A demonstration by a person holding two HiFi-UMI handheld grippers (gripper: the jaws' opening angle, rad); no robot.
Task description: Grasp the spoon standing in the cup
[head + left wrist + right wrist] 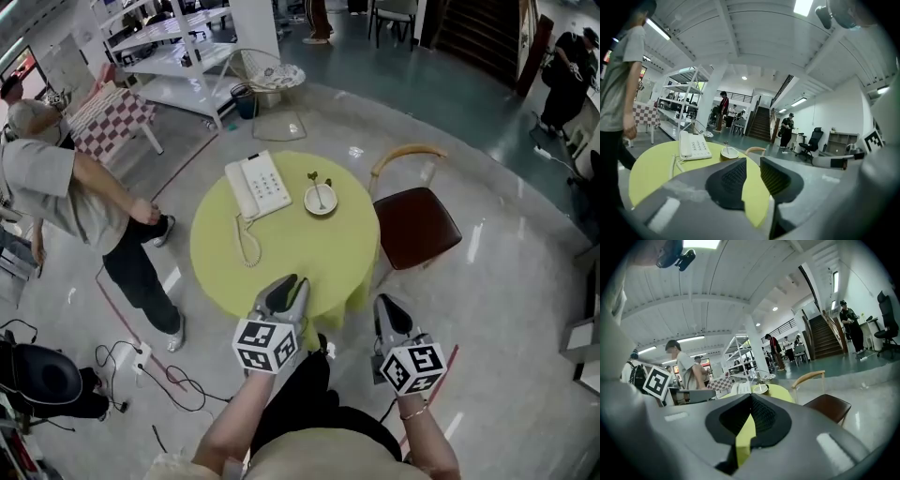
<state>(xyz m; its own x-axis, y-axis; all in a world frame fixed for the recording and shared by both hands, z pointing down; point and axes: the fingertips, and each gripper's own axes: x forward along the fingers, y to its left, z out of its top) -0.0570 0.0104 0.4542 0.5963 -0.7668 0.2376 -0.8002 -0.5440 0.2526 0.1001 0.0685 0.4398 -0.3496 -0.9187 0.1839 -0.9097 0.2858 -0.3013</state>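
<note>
A small white cup (321,200) with a spoon (319,192) standing in it sits at the far middle of the round yellow-green table (281,253). In the left gripper view the cup (729,152) and spoon (725,146) lie well ahead of the jaws. My left gripper (292,284) hovers over the table's near edge, open, with nothing between its fingers (733,176). My right gripper (384,302) is off the table's near right side, its tips together and empty. The right gripper view shows the cup (761,389) far beyond that gripper (751,401).
A white desk phone (258,185) with a coiled cord lies left of the cup. A wooden chair with a dark red seat (415,225) stands at the table's right. A person (66,197) stands to the left. Cables (141,361) trail on the floor.
</note>
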